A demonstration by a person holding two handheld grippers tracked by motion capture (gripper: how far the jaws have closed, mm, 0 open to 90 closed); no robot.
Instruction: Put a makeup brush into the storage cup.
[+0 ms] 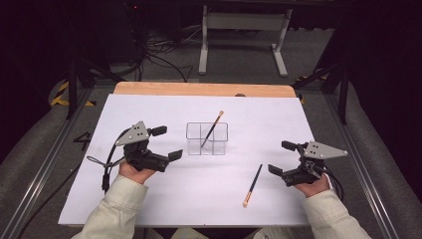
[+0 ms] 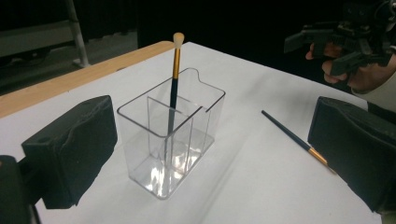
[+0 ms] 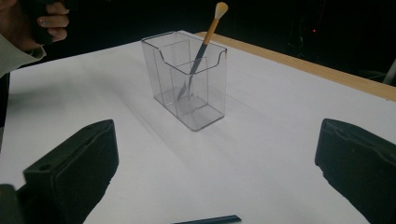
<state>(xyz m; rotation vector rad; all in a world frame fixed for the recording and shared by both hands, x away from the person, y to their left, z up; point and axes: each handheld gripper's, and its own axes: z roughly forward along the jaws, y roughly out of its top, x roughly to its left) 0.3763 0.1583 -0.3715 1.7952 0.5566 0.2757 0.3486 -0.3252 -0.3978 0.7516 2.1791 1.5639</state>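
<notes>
one slim black gold-banded makeup brush (image 1: 212,129) stands in clear plastic divided holder (image 1: 207,139); second brush (image 1: 252,185) lies on white table (image 1: 164,199) near right gripper (image 1: 283,159). both grippers' jaws wide apart, empty; left gripper (image 1: 167,143) beside holder. next: right picks lying brush.

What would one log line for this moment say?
left gripper: open, empty | right gripper: open, empty | brush in holder: standing in clear holder | second brush: lying on table
</notes>
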